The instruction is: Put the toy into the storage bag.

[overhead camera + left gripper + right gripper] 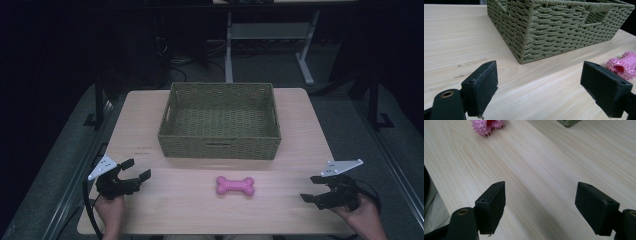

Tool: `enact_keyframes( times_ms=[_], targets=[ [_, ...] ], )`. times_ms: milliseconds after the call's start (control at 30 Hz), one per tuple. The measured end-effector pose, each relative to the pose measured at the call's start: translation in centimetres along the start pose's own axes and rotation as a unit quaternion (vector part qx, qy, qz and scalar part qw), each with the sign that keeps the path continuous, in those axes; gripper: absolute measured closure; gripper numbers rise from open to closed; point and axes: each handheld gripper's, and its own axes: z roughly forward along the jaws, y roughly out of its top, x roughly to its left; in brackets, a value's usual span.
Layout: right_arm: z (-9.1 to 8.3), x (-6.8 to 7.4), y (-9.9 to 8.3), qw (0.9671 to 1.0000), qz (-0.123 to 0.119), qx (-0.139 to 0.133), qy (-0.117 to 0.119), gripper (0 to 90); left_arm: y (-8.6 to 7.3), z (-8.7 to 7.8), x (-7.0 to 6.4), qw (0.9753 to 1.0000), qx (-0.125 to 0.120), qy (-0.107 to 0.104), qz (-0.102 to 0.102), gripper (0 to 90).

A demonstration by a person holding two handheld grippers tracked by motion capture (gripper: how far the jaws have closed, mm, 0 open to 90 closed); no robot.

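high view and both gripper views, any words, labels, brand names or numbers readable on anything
None readable. The pink bone toy, the woven basket and both tools, left and right, carry no lettering. Faint dark marks on the table left of the basket are too small to read.

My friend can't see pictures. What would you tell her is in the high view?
A pink bone toy lies on a wooden table in front of an empty green woven basket. The open left gripper and right gripper rest at either side.
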Motion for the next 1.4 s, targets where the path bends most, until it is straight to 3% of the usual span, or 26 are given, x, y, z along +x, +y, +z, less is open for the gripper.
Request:
enact_keyframes(
  times_ms=[400, 700, 933, 1400],
  targets=[
    [0.0, 0.2, 1.7, 0.9997, -0.023, 0.011, 0.001, 22.7, 0.0, -0.1, -0.1, 1.0, -0.002, 0.001, 0.001, 13.9],
    [0.0, 1.6, 3.4, 0.9983, -0.056, 0.016, -0.009, 22.5, 0.0, -0.2, -0.2, 1.0, -0.002, -0.003, 0.004, 13.9],
    [0.7, 2.7, 4.3, 0.9963, -0.081, 0.028, -0.003, 22.0, 0.0, -0.1, -0.2, 1.0, -0.001, -0.003, 0.004, 13.9],
    [1.8, 3.6, 6.4, 0.9935, -0.107, 0.039, 0.011, 21.2, 0.0, -0.1, -0.2, 1.0, -0.002, -0.004, 0.003, 13.9]
  ],
)
